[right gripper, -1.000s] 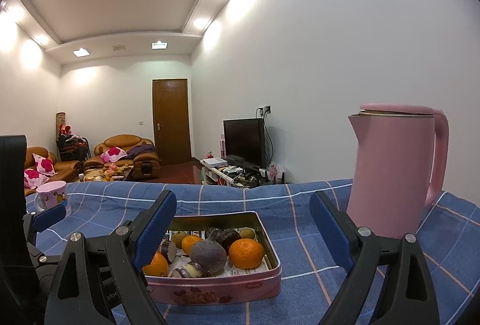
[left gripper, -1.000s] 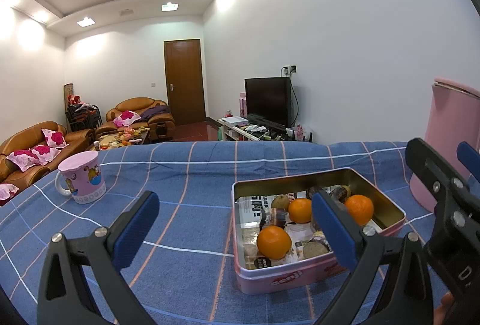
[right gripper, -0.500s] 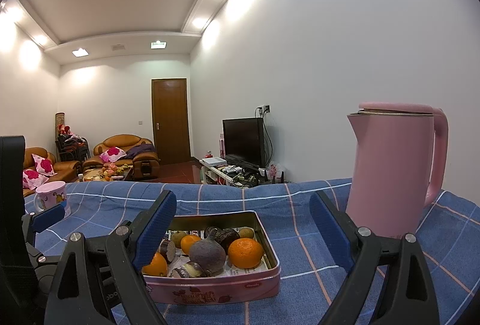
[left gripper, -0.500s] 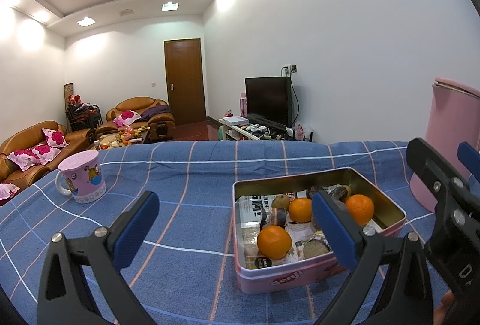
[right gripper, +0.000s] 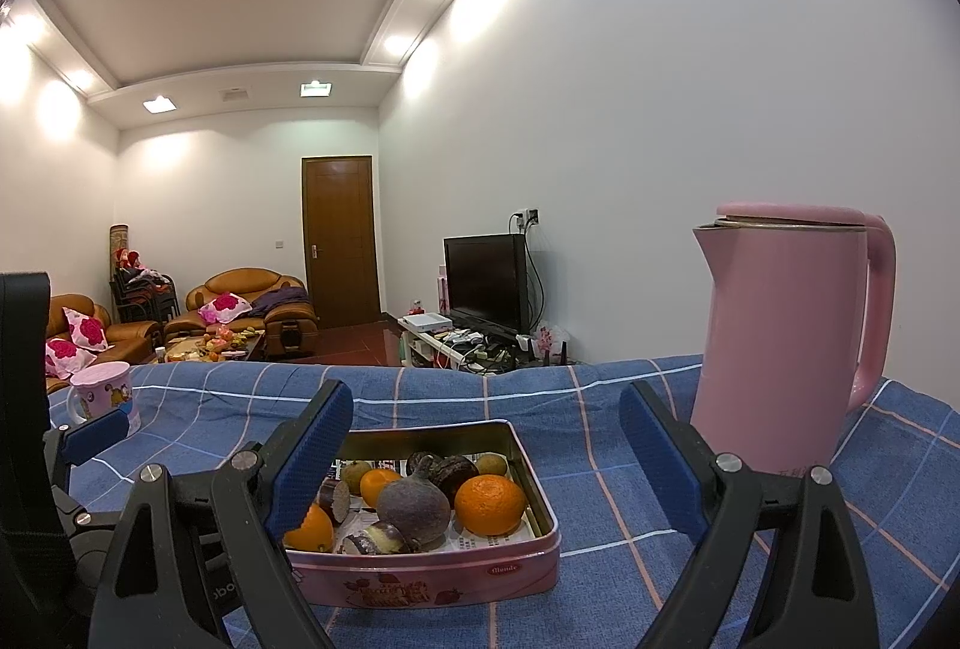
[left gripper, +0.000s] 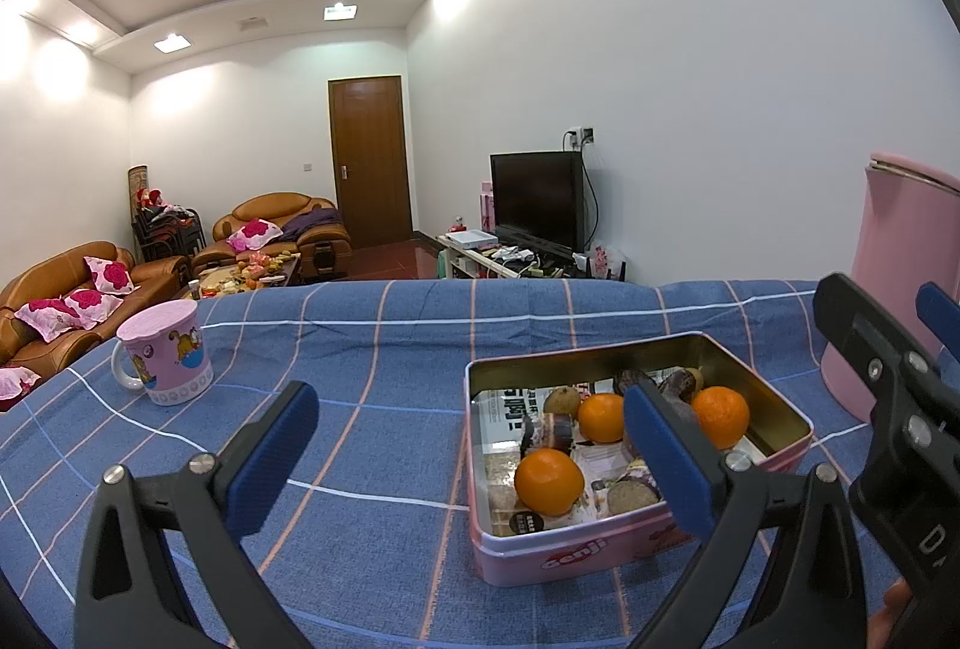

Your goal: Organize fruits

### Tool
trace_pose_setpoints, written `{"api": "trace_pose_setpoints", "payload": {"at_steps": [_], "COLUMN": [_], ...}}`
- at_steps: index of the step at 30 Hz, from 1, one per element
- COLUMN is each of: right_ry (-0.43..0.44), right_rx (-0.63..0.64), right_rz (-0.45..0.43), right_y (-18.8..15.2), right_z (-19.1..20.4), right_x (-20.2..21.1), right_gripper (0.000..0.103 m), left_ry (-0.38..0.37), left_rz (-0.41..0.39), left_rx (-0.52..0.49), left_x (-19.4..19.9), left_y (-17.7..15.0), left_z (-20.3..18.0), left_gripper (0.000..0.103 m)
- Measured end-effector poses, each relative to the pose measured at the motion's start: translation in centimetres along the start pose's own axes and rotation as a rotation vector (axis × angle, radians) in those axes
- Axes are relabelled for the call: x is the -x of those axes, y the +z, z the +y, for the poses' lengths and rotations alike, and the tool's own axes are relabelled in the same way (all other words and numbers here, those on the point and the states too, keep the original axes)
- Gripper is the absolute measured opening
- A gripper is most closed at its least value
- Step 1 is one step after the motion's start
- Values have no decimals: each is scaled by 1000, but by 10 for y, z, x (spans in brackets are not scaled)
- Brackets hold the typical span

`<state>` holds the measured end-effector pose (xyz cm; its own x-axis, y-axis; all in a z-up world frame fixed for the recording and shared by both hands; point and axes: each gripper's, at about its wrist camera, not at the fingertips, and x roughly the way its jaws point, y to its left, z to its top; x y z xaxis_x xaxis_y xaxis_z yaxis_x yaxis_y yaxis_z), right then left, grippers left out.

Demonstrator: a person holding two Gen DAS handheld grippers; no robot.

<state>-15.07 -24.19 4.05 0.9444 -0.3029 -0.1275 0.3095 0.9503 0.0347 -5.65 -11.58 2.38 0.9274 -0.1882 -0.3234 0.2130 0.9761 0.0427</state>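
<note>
While both grippers hover with nothing between their pads, the fruit sits in the pink tin on the blue checked tabletop. Left gripper: jaws released, spread wide, with the tin at lower right of the left wrist view, partly behind the right-hand pad. Right gripper: jaws released, spread wide, with the tin at lower centre of the right wrist view, shifted toward the left-hand pad. The tin's long axis runs roughly across that view. The orange nearest the tin's right wall and the dark purple fruit beside it lie just below the gap of the right gripper, so the right hand appears the better aligned. The kettle stands at right, well clear of the tin; the mug stands at far left.
</note>
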Motion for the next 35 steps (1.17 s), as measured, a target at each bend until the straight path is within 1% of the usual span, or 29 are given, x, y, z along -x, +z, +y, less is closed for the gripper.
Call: {"api": "trace_pose_setpoints", "payload": {"at_steps": [26,35], "right_ry": [-8,-22], "right_rx": [-6,-15], "right_rz": [3,13], "right_y": [-1,0], "right_z": [-1,0], "right_x": [1,1], "right_gripper": [92,92], "left_ry": [3,-12], "left_rz": [-3,-5], "left_rx": [-24,-26], "left_x": [3,2], "left_y": [1,2], "left_z": [-1,-3], "left_gripper": [103,103]}}
